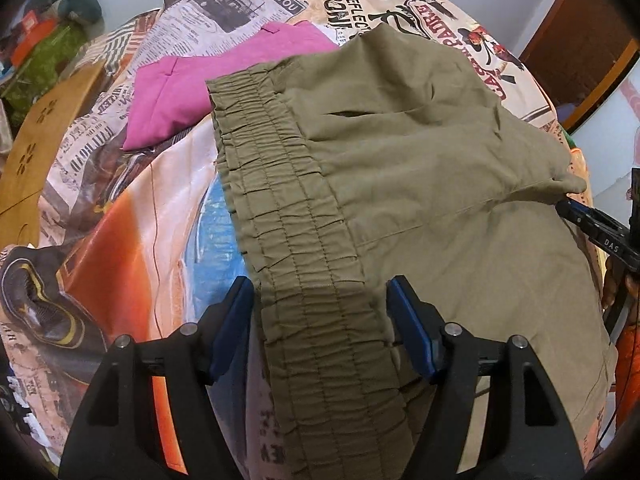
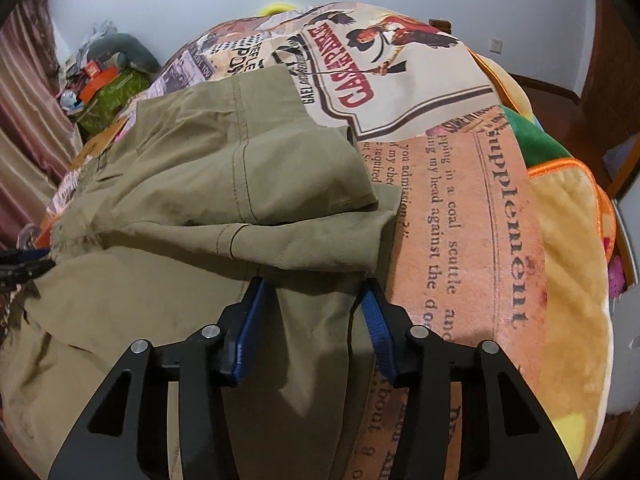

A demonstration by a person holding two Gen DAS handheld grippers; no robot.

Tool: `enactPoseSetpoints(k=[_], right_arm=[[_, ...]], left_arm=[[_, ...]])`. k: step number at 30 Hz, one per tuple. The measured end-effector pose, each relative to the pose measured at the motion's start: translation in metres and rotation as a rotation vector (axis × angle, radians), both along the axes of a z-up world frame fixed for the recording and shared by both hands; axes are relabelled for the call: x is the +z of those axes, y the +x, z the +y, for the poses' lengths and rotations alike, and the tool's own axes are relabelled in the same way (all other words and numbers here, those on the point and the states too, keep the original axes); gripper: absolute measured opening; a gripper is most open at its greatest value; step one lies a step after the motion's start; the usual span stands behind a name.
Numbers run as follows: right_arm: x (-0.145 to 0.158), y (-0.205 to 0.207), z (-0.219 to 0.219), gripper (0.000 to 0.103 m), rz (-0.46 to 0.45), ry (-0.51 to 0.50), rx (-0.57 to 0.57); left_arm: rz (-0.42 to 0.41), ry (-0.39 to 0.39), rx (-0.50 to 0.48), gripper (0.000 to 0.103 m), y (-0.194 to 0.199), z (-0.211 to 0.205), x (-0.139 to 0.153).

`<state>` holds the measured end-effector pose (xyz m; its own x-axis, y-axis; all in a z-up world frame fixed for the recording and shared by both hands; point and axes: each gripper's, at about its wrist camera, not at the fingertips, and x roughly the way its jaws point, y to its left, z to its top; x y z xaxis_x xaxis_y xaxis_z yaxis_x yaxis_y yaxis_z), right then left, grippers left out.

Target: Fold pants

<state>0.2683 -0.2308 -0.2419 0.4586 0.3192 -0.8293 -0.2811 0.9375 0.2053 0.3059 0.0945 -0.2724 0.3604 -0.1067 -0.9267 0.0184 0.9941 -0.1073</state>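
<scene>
Pants (image 1: 400, 168) on bed (image 1: 132, 248). Left tool (image 1: 320, 308) straddles waistband (image 1: 280, 200), unclenched; right tool (image 2: 312, 308) likewise over hem (pads clear). Risk: shallow bite slips, fold skews.

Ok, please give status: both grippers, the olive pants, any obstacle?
Left gripper astride olive pants' elastic waistband, not clamped. Right gripper around leg fabric, not clamped. Folded pink garment beside waistband; nothing in the way.

A bed cover (image 2: 472, 200) printed like old newspaper pages spreads over the bed, with a plush yellow blanket (image 2: 568, 264) at its right edge. Pale walls (image 2: 200, 0) stand behind, a pinkish curtain (image 2: 24, 92) at left, a brown wooden door (image 1: 580, 40) at right.
</scene>
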Motion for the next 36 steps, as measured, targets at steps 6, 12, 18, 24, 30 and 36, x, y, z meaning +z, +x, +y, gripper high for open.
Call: enactPoseSetpoints(k=[6,12,18,24,30,36], right_arm=[[0.002,0.000,0.003,0.008,-0.012,-0.058,0.021],[0.004,-0.010,0.005,0.007,-0.023,-0.103,0.022],[0.007,-0.027,0.002,0.007,-0.014,-0.105,0.018],[0.008,-0.042,-0.005,0.007,-0.002,-0.096,-0.008],[0.009,-0.043,-0.011,0.008,0.020,-0.061,-0.054],[0.023,-0.053,-0.016,0.013,0.008,-0.089,-0.098]], left_arm=[[-0.029,0.043,-0.032,0.066,-0.007,-0.002,0.002],[-0.037,0.071,-0.056,0.064,-0.008,-0.002,0.006],[-0.047,0.097,-0.093,0.058,-0.014,-0.010,0.009],[-0.050,0.097,-0.104,0.058,-0.015,-0.013,0.005],[-0.047,0.066,-0.081,0.058,-0.017,-0.009,0.006],[-0.086,0.100,-0.072,0.058,-0.024,-0.010,0.023]])
